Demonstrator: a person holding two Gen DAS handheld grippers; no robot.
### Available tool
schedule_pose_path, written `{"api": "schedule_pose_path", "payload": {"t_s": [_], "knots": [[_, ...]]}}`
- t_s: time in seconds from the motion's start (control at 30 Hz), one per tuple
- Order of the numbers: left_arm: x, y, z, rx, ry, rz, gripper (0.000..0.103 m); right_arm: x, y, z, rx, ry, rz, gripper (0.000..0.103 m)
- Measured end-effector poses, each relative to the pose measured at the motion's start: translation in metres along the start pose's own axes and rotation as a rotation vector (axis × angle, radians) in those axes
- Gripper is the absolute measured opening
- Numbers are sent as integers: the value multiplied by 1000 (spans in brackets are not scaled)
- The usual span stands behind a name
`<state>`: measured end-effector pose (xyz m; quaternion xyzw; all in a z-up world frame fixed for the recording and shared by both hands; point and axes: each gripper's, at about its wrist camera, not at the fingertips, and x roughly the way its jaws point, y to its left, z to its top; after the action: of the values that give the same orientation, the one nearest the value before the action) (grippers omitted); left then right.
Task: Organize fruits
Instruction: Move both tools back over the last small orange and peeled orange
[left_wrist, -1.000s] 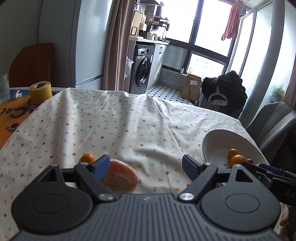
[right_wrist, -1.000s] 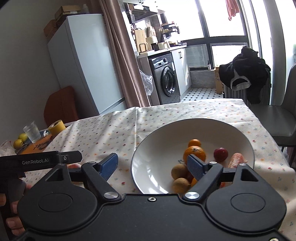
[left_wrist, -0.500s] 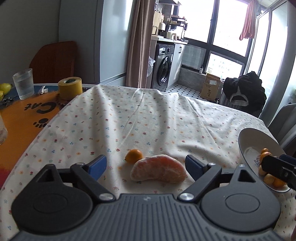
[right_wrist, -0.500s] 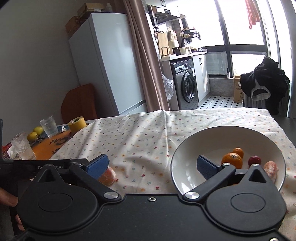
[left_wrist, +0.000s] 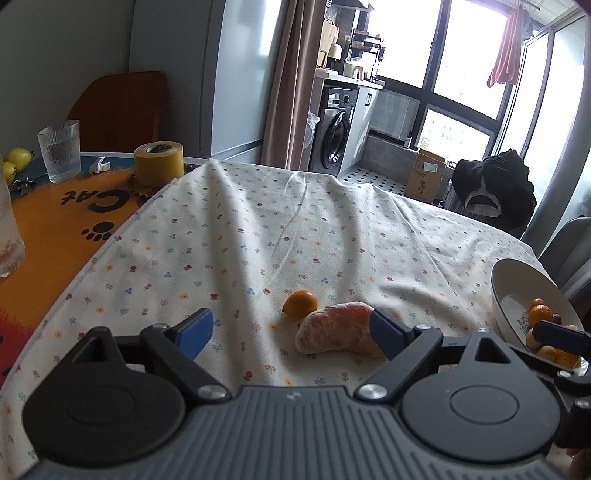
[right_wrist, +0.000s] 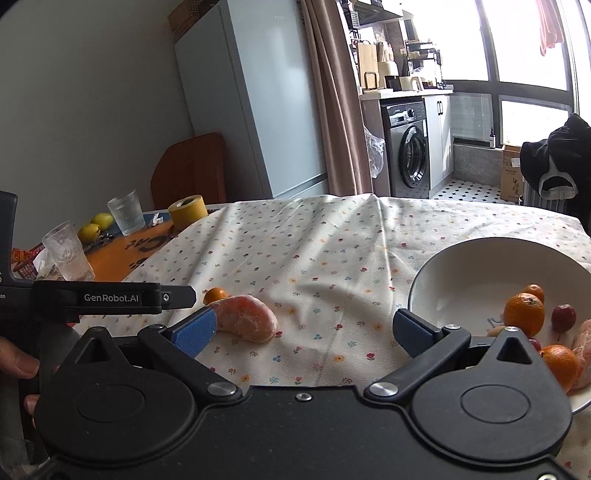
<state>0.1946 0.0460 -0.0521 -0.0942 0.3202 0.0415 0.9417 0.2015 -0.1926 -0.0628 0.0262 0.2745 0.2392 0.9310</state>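
Note:
A peeled pomelo wedge (left_wrist: 338, 328) (right_wrist: 245, 317) lies on the flowered tablecloth, with a small orange kumquat (left_wrist: 300, 302) (right_wrist: 215, 294) just behind it. My left gripper (left_wrist: 291, 330) is open, and its right finger (left_wrist: 386, 332) overlaps the wedge's right end. Open too, my right gripper (right_wrist: 304, 330) hangs over the cloth between the wedge and a white bowl (right_wrist: 458, 266) (left_wrist: 508, 280). The bowl holds oranges (right_wrist: 524, 314), a red fruit (right_wrist: 563, 316) and other fruit. The left gripper's body (right_wrist: 110, 297) shows at the left of the right wrist view.
On the orange mat (left_wrist: 55, 221) at the left stand a yellow tape roll (left_wrist: 159, 162) (right_wrist: 187, 211), drinking glasses (left_wrist: 59, 149) (right_wrist: 68, 251) and yellow fruit (right_wrist: 95, 226). A grey chair (left_wrist: 569, 251) stands behind the bowl. A hand (right_wrist: 18, 363) holds the left gripper's handle.
Both grippers swung left. The wedge went from the left gripper's left finger, through the middle of the gap, to its right finger. The bowl slid right in the right wrist view.

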Motion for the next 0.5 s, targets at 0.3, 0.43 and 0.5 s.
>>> {"api": "schedule_pose_path", "payload": {"t_s": [0.3, 0.43, 0.5], "knots": [[0, 6, 1, -15, 3, -5, 88, 12, 0, 1, -1, 29, 46, 99], [3, 6, -1, -14, 8, -11, 78, 21, 3, 2, -20, 52, 69, 88], [7, 7, -2, -23, 24, -22, 67, 26, 6, 3, -29, 68, 81, 84]]}}
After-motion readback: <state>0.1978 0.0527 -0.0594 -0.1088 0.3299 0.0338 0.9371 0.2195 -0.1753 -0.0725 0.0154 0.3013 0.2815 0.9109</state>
